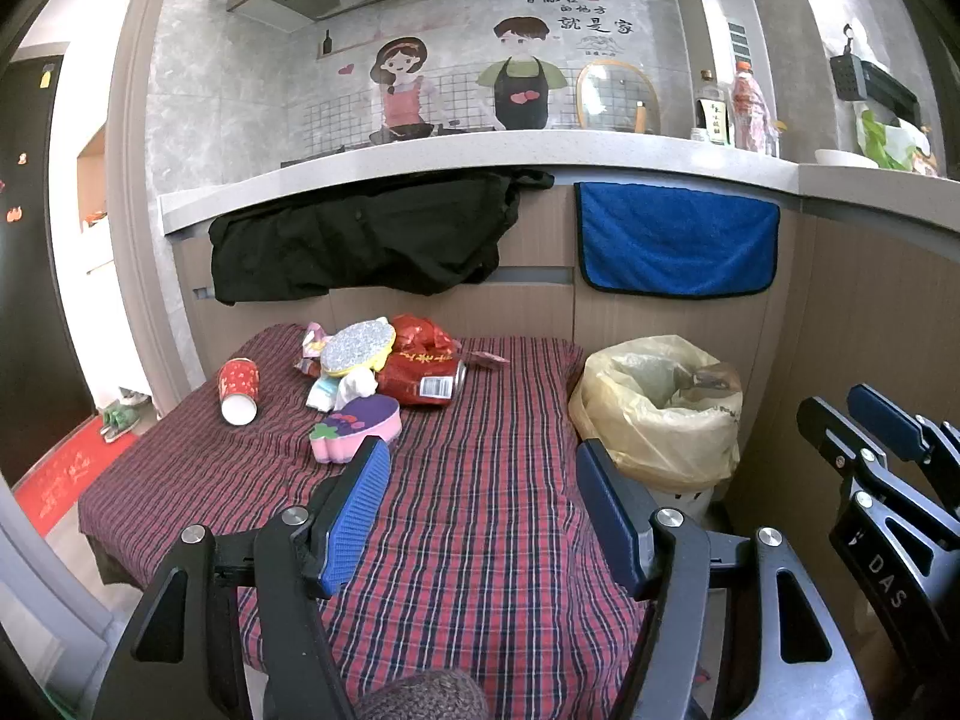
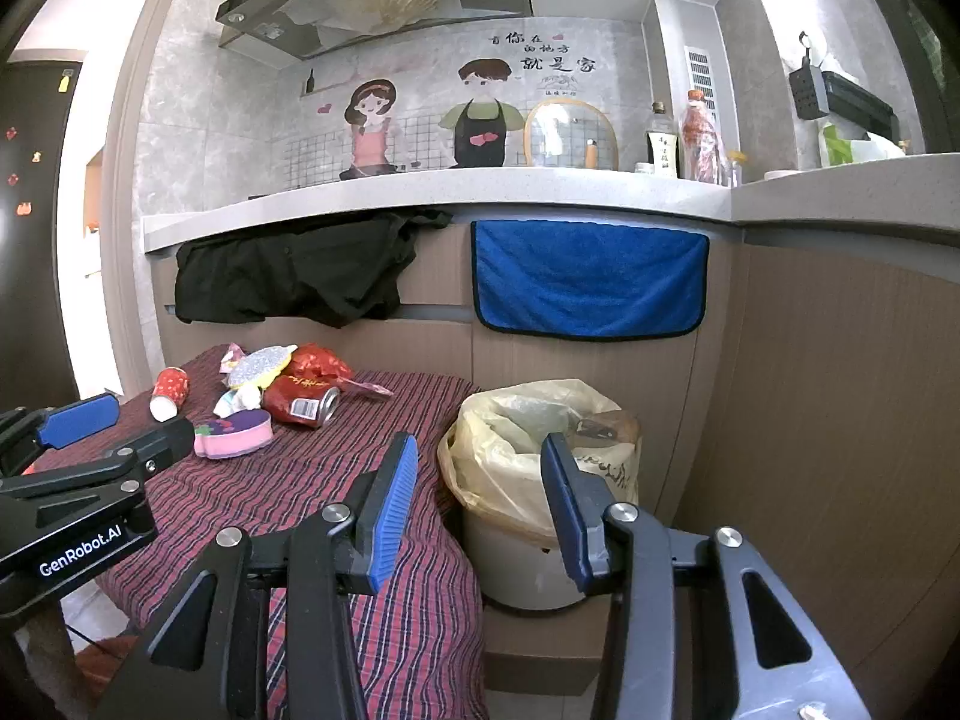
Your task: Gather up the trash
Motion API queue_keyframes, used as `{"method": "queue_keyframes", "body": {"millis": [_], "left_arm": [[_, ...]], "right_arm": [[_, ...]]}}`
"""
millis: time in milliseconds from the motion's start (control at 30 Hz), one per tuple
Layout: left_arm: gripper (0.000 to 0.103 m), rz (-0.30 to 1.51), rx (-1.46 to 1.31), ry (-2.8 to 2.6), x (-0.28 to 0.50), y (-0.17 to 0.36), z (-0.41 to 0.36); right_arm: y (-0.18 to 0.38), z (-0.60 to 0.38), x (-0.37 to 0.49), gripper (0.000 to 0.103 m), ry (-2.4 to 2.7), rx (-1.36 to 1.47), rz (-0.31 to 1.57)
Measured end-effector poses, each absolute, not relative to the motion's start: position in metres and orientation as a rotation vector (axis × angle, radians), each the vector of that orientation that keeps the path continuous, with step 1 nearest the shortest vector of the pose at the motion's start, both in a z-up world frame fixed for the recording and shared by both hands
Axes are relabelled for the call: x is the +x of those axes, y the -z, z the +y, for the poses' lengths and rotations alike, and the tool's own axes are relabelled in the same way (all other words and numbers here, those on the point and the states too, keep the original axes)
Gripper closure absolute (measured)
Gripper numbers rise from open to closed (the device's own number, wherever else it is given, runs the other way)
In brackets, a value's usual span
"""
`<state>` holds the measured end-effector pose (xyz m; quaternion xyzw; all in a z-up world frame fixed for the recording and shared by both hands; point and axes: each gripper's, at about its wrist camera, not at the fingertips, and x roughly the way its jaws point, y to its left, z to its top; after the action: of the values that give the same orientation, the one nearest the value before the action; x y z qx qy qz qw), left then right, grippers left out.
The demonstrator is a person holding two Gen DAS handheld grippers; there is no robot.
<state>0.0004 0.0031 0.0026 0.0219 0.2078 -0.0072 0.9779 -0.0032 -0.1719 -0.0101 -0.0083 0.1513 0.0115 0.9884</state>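
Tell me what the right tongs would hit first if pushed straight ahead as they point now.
Probably the yellow plastic liner of the white trash bin: the open right tongs frame it, nothing between. Depth is uncertain.

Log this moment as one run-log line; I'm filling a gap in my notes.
stage: before first pick | left gripper: open, empty | right gripper: open, empty | trash pile: on table | bin: beside table

Near half of plaid-covered surface (image 1: 480, 480) is left bare; trash pile w/ pink sponge (image 1: 357, 429) blocks far-left corner. Lined bin (image 1: 660, 414) stands open-topped beside right edge.
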Motion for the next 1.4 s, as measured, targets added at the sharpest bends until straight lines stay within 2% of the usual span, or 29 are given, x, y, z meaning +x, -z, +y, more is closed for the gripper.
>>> {"method": "queue_keyframes", "body": {"millis": [1400], "left_arm": [[0.038, 0.423, 0.035, -0.004, 0.0003, -0.0029, 0.0032]], "right_arm": [[0.0096, -0.1726, -0.0033, 0.062, -0.027, -0.02, 0.308]]}}
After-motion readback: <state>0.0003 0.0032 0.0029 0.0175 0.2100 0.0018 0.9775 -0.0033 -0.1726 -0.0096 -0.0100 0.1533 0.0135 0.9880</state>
